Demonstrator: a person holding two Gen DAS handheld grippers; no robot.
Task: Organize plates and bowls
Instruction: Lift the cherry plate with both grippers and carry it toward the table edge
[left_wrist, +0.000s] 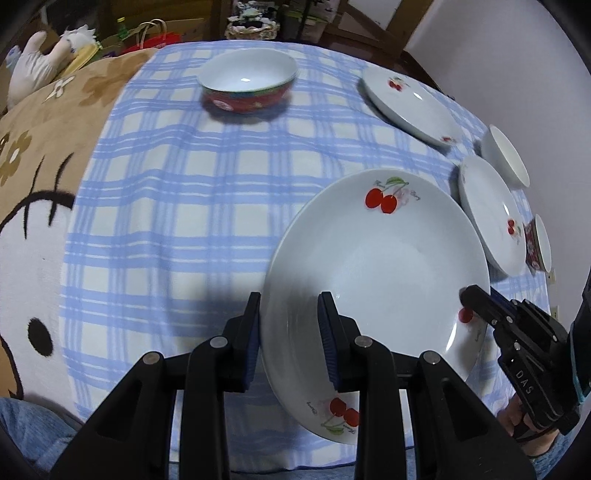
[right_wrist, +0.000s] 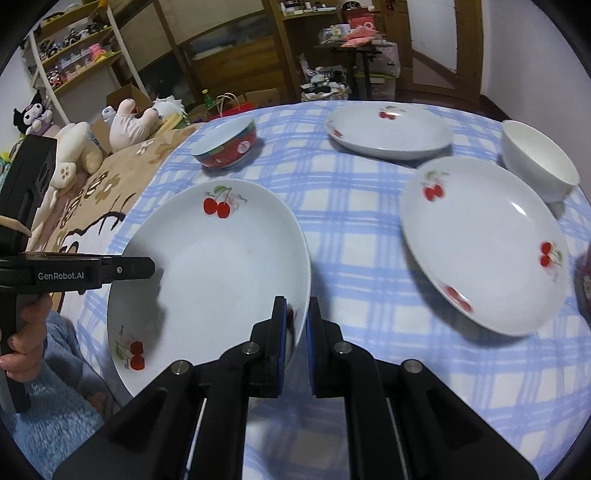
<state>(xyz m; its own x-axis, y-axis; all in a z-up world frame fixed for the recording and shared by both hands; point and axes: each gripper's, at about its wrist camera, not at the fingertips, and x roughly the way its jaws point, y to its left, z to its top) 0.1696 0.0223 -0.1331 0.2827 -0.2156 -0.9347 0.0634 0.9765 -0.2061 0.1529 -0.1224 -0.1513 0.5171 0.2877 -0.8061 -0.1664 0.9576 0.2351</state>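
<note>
Both grippers clamp one cherry plate (left_wrist: 376, 266) near the front of the blue checked cloth (left_wrist: 166, 221). The left gripper (left_wrist: 290, 332) pinches its left rim, the right gripper (right_wrist: 295, 332) its right rim. Farther right lie two more cherry plates (right_wrist: 480, 251) (right_wrist: 388, 133) and a white bowl (right_wrist: 539, 162); a red bowl (left_wrist: 247, 83) stands far back.

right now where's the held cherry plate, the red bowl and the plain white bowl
held cherry plate (right_wrist: 221, 266), right wrist view, bare centre
red bowl (left_wrist: 245, 99), left wrist view, outer wall
plain white bowl (right_wrist: 532, 166), right wrist view, inner wall
</note>
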